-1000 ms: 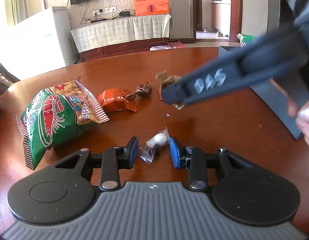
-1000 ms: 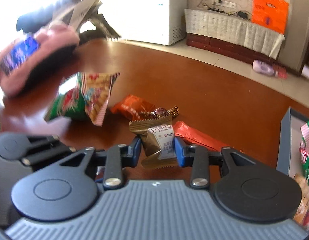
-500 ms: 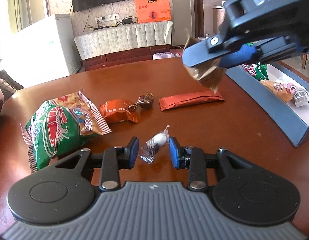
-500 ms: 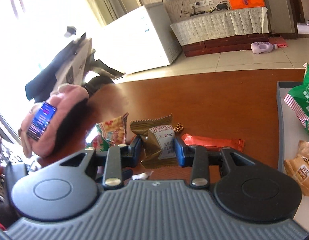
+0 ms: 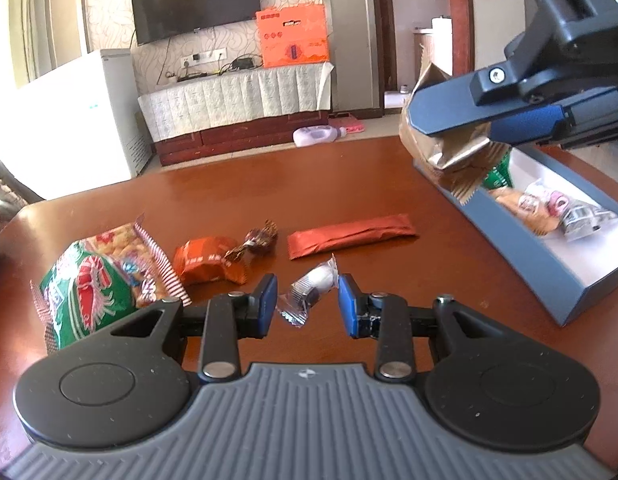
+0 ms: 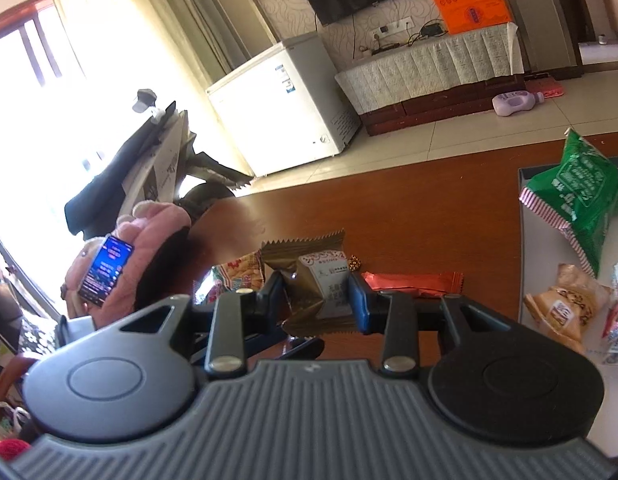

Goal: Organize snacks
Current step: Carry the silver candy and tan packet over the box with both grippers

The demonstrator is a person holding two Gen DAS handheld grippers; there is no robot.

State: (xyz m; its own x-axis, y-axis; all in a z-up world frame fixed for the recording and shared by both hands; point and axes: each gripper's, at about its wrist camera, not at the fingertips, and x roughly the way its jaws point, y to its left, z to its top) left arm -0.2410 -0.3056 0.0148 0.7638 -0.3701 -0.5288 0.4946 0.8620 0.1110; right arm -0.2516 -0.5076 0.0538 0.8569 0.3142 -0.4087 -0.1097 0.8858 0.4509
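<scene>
Right hand-held gripper [image 6: 317,300] is clamped on a crinkled gold-brown foil snack packet with a white label [image 6: 319,290], both blue pads pressing its sides; from the left wrist view that packet [image 5: 445,148] hangs in the air above the near rim of a shallow blue-grey cardboard box with a white floor [image 5: 549,276]. Left hand-held gripper [image 5: 308,303] has a small white candy in a clear, silver-ended twist wrapper [image 5: 311,286] between its pads; its tips seem to touch both pads, though whether it is truly pinched or merely lying on the bench there I cannot tell. Just beyond it on the reddish-brown wooden bench [image 5: 237,192] lie a long flat red-orange foil bar [image 5: 351,235], a dark brown twist-wrapped sweet [image 5: 255,242] touching a puffy orange packet [image 5: 207,264], and, furthest left, a green-and-red shrimp-cracker bag [image 5: 97,284]. Inside the box sit a green crisp bag [image 6: 579,192], a tan bread packet [image 6: 565,304] and some small pale wrapped sweets [image 5: 569,210].
</scene>
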